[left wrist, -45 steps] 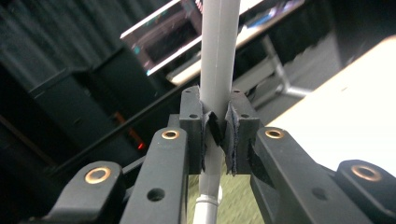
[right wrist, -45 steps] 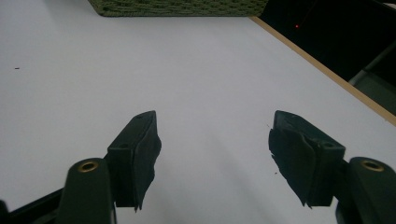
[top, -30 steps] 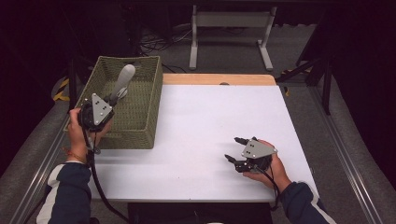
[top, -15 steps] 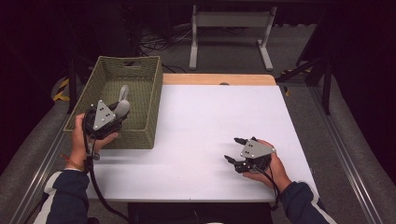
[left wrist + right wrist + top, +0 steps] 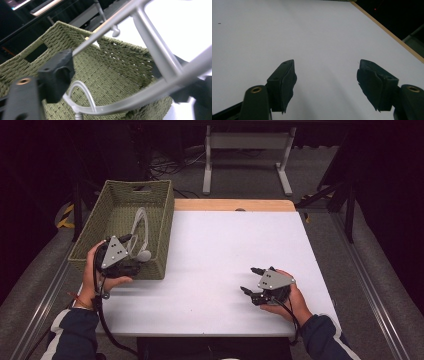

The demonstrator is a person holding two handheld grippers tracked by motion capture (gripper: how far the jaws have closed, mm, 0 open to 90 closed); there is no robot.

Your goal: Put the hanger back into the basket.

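Since a second ago my left gripper (image 5: 131, 254) has dropped back toward the basket's (image 5: 162, 227) near end, its jaws have just been opening, and the grey hanger (image 5: 140, 227) now lies loose between them, no longer pinched. It rests inside the basket, long axis running away from me along the basket's length. My right gripper (image 5: 252, 281) idles spread and empty, well apart.

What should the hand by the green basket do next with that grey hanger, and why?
Probably lift the left gripper up and back, away from the basket. Its jaws have just been opening, and the grey hanger already lies inside the basket, with its bars between the open jaws in the left gripper view. Pulling out straight should keep the jaws from snagging it. The right gripper rests open on the table.
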